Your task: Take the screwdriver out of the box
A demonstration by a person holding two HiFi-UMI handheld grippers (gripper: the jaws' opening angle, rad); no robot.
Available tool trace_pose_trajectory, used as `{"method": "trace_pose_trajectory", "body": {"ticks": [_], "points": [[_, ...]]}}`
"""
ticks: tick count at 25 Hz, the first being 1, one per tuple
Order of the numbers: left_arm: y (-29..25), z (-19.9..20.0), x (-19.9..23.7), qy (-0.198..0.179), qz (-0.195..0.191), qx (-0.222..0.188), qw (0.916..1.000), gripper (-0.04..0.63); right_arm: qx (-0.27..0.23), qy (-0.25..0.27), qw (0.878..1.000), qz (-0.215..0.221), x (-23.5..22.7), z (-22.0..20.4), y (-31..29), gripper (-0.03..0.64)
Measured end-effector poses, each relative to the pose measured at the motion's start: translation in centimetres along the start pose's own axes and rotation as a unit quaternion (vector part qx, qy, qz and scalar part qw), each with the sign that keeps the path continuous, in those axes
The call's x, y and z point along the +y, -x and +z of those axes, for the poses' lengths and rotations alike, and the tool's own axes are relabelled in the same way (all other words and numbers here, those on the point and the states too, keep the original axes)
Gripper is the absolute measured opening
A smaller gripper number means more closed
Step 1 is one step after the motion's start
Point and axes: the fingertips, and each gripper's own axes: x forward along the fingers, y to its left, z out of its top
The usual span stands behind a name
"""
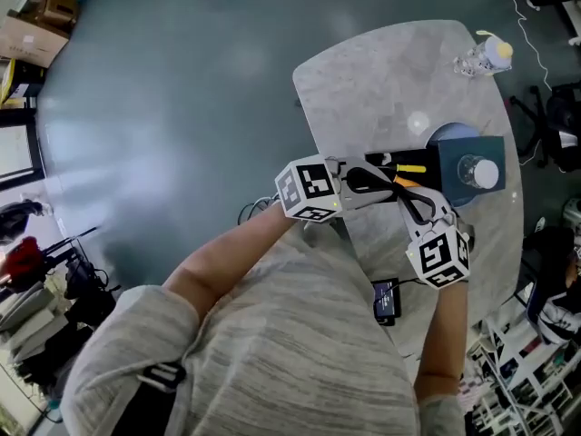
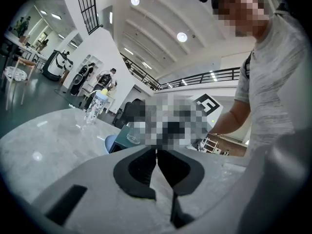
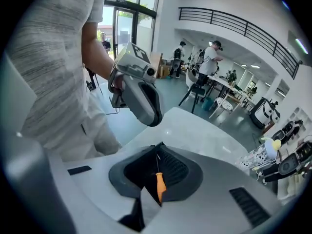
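Head view: a person in a grey marled top stands at the near rim of a rounded grey marble-patterned table (image 1: 381,71), which fills the right half of the frame. A wide stretch of blue-grey floor (image 1: 163,107) lies open at left. The left gripper (image 1: 368,182) reaches in from the table's left edge, its marker cube hanging over that edge. The right gripper (image 1: 406,193) comes up from the lower right, and the two sets of jaws meet just beside the dark teal box (image 1: 490,148) at centre right. A small orange-handled screwdriver (image 1: 408,182) shows at the right gripper's tips, outside the box and close to its near side. The table is bare between the box and a clear bottle with a yellow cap (image 1: 487,54) at the far right rim. A small black device (image 1: 386,300) lies near the lower edge. Left gripper view: the left gripper (image 2: 157,152) has its jaws pressed together with nothing between them. The table (image 2: 44,145) spreads clear to the left, with the bottle (image 2: 95,106) at its far rim and the box (image 2: 122,138) just ahead. Right gripper view: the right gripper (image 3: 157,152) is clamped on the screwdriver (image 3: 160,184), whose thin shaft points away. Beyond it lies bare table (image 3: 195,130), and the left gripper (image 3: 155,116) hangs at upper left over the table's rim.
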Motion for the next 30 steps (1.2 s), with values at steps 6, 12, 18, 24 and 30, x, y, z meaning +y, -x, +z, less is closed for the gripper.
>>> {"method": "trace_pose_trajectory", "body": {"ticks": [6, 12, 18, 24, 30], "points": [[0.0, -1.3, 1.4, 0.016, 0.002, 0.008, 0.9998, 0.023, 0.069, 0.050, 0.996, 0.020, -0.7, -2.0, -1.9, 0.013], [-0.1, -2.3, 2.0, 0.026, -0.002, 0.018, 0.9995, 0.023, 0.130, 0.096, 0.986, 0.035, -1.6, -4.6, -3.5, 0.015], [-0.3, -3.0, 2.1, 0.035, -0.010, 0.023, 0.9991, 0.023, 0.173, 0.138, 0.974, 0.046, -2.5, -6.6, -5.7, 0.038], [-0.3, -3.0, 2.3, 0.041, -0.011, 0.023, 0.9988, 0.023, 0.203, 0.168, 0.962, 0.066, -2.6, -8.2, -7.3, 0.057], [-0.7, -3.2, 2.3, 0.042, -0.015, 0.027, 0.9987, 0.023, 0.236, 0.194, 0.949, 0.074, -3.2, -10.4, -8.9, 0.058]]}}
